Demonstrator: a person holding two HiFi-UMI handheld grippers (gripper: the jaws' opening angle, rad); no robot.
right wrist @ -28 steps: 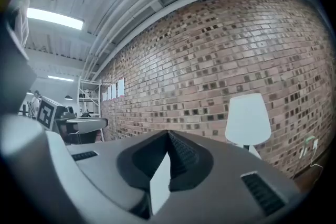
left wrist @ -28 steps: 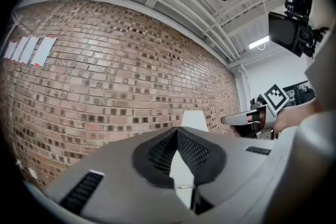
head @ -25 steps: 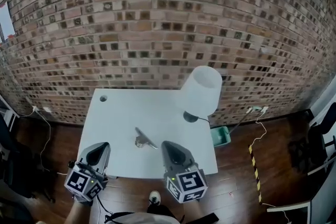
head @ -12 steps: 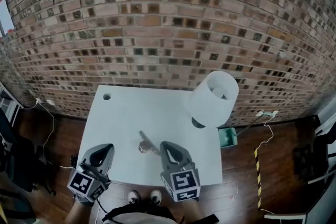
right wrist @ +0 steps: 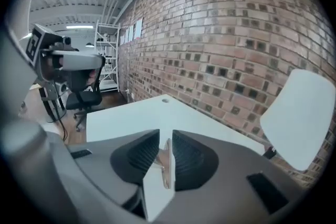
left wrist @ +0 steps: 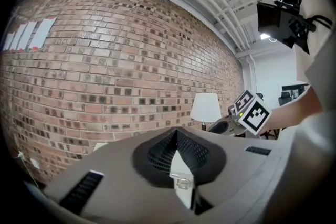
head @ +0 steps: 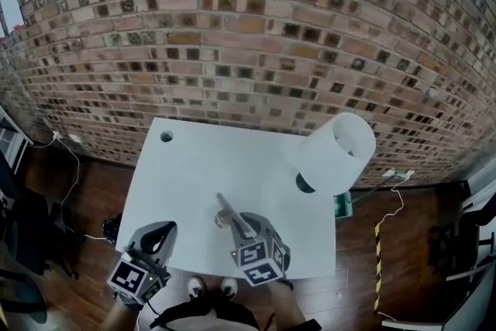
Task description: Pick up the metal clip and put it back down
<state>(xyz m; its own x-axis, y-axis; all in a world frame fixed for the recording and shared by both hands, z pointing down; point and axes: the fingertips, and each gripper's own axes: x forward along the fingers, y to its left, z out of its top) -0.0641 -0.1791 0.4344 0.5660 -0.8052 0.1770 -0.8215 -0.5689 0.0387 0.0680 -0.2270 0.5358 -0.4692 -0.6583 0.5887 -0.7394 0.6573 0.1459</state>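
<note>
The metal clip (head: 227, 210) lies on the white table (head: 194, 174), near its front middle. In the right gripper view the clip (right wrist: 166, 162) stands between the two jaws with slim gaps on both sides. My right gripper (head: 242, 220) sits over the clip's near end, and its jaws are opening around the clip. My left gripper (head: 161, 230) hovers at the table's front left corner, well apart from the clip. In the left gripper view the left gripper (left wrist: 177, 134) has its jaw tips touching and nothing between them.
A white lamp (head: 335, 153) stands at the table's right side, its shade tilted toward me. A small round hole (head: 167, 137) is at the table's far left corner. A brick wall (head: 248, 27) runs behind the table. An office chair (right wrist: 84, 93) stands on the wood floor.
The right gripper has moved forward and left onto the clip, which now lies between its jaws. The left gripper has hardly moved. The head view has tilted slightly.
</note>
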